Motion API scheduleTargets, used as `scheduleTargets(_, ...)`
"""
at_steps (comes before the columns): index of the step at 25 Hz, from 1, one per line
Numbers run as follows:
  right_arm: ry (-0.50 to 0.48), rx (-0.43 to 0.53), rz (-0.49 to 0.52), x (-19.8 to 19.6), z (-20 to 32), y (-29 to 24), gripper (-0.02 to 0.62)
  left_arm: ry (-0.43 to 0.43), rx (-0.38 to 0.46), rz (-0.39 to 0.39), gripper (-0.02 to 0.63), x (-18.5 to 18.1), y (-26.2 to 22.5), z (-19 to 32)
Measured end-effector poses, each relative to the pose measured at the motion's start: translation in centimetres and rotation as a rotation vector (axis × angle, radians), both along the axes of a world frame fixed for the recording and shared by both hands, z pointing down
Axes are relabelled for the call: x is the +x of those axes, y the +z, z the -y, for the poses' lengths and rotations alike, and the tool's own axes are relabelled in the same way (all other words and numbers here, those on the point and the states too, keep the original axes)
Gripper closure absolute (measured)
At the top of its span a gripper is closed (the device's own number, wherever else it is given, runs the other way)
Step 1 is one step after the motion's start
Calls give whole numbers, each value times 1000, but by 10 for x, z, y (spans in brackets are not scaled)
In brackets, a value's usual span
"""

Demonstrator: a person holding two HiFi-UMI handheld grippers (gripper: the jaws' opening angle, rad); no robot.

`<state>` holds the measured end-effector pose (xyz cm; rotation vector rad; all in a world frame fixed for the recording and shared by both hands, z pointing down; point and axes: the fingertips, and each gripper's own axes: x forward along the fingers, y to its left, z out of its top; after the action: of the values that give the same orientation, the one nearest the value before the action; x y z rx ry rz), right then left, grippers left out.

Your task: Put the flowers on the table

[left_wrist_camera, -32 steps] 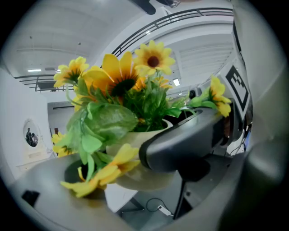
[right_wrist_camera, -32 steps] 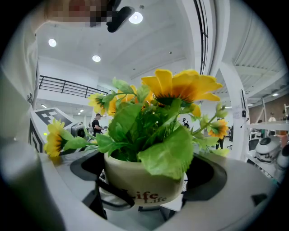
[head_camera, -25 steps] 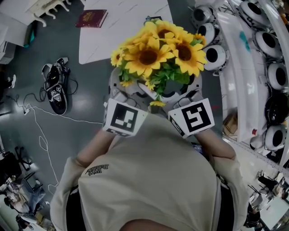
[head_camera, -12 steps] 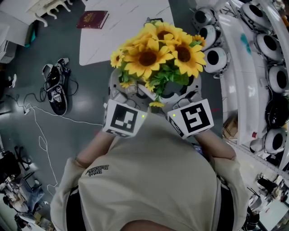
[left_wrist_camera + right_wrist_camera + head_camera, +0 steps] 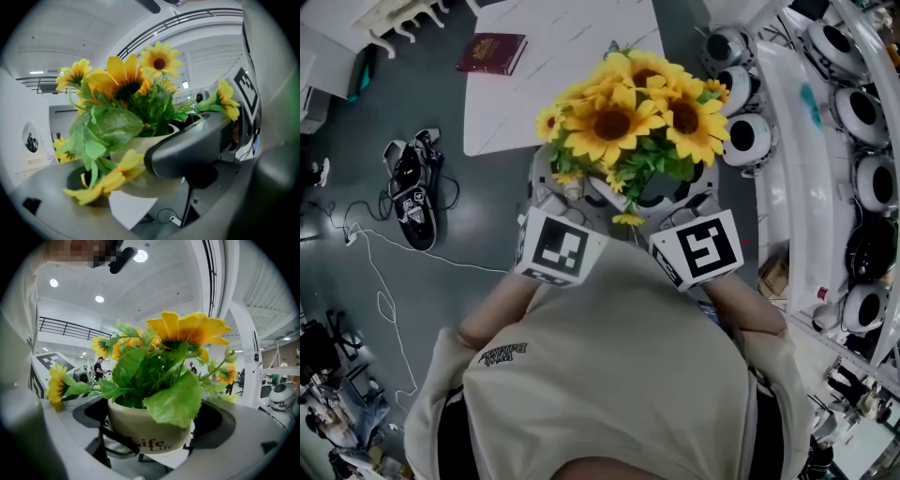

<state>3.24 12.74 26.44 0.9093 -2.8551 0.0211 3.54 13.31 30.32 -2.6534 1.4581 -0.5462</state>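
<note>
The head view looks from above the person, steeply down past the shirt (image 5: pixel 609 375) onto the flowers (image 5: pixel 628 117), with the floor (image 5: pixel 478 187) and the table (image 5: pixel 572 47) well beyond them. The left gripper (image 5: pixel 551 195) view sits low and very near the pot (image 5: pixel 140 143), looking up along its jaws toward the ceiling (image 5: pixel 70 33). The right gripper (image 5: pixel 698 192) view looks up the same way from the opposite side, with the pot close between its jaws. All three views share the flowers. Each gripper view also catches the other gripper's cube (image 5: pixel 246 89) at its edge.
</note>
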Motion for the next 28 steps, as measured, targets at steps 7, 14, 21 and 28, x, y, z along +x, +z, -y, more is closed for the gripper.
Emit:
scheduleTargets(7,26,-14,0,-23,64,2,61,28,-16,-2,150,-23,3,63)
scheduleTargets(14,72,-30,3,-48,127,3,61,67,-35,7,150,-49,5,124)
scheduleTargets(21,106,-26,-5,-73,173,-2,61,106,-23,7,150,-73,-3,172)
scheduleTargets(28,131,-19,-1,-93,200,-5,61,126,-23,6,150,-95,-3,198)
